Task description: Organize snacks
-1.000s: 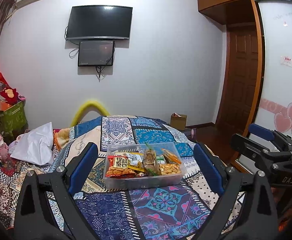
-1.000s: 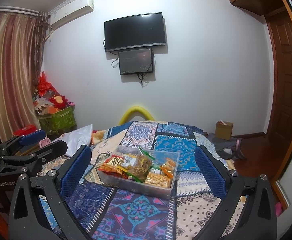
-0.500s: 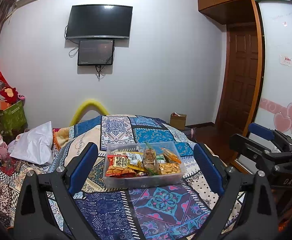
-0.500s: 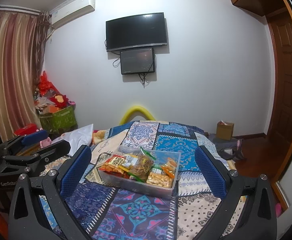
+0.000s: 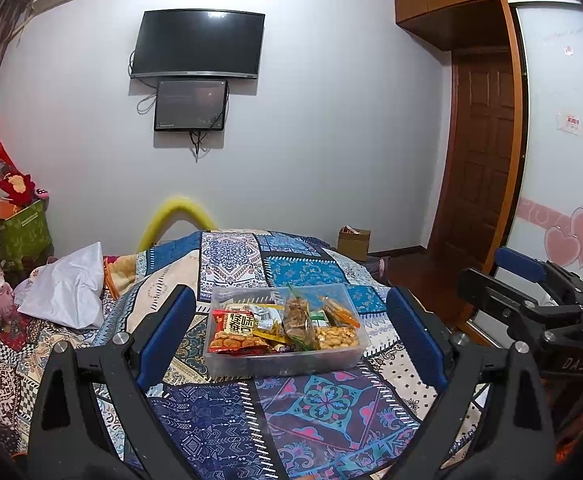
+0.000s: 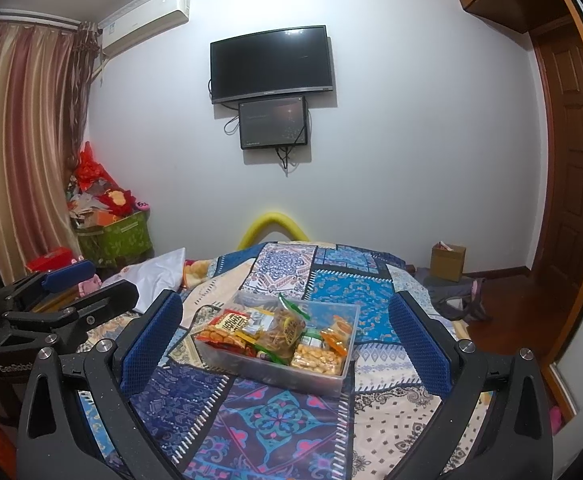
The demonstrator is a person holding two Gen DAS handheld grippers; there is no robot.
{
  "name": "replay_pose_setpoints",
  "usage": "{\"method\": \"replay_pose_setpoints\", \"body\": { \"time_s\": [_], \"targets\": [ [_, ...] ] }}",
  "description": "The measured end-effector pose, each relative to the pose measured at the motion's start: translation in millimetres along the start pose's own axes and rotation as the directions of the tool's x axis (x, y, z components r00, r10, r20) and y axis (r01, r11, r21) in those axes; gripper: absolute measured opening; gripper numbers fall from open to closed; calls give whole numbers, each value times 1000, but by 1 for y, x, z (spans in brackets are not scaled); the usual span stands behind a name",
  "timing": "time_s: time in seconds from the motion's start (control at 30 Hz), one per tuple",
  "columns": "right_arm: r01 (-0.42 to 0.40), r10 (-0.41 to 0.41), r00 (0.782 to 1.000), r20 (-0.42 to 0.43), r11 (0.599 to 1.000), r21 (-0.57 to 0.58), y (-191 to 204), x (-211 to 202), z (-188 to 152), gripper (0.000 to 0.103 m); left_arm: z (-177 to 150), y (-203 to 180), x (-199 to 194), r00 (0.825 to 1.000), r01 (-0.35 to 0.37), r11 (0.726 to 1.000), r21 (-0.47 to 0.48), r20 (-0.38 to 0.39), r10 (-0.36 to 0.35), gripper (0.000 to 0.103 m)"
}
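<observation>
Snacks fill a clear plastic bin (image 5: pixel 285 354) at the middle of a patchwork quilt (image 5: pixel 319 412) on a bed, with no packet seen loose on the quilt around the bin. Both tools hover short of the bin, the left gripper (image 5: pixel 287 338) and right gripper (image 6: pixel 285 342) each with jaws spread wide and holding nothing. The packets already lying together suits either a finished sort or one awaiting rearrangement. Any reach into the bin would, by appearances, call for a steep descent past its wall and a light pinch on one crinkly packet edge. A red packet (image 5: pixel 237 330) at the bin's left end bears yellow Chinese characters; "DAS" marks the right tool's body and "GenRobot" the left's. Other labels are too small to read.
</observation>
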State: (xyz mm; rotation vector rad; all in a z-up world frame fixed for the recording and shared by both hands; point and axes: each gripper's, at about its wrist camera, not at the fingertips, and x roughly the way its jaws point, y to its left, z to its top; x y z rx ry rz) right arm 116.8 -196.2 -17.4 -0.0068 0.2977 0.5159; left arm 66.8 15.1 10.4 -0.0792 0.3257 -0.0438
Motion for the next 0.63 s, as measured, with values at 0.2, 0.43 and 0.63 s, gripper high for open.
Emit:
{"method": "replay_pose_setpoints", "body": {
  "time_s": [0.2, 0.43, 0.63],
  "targets": [
    [1, -1, 1000, 0, 1000, 15, -4, -1, 0, 103, -1, -2, -1, 1000, 10, 1000, 10, -4, -10, 97],
    [8, -8, 1000, 0, 1000, 10, -4, -3, -1, 103, -2, -5, -1, 1000, 9, 1000, 17, -7, -9, 97],
    [9, -9, 1000, -7, 1000, 8, -3, -2, -3, 103, -3, -4, 0, 1000, 8, 1000, 5, -8, -8, 97]
  ]
}}
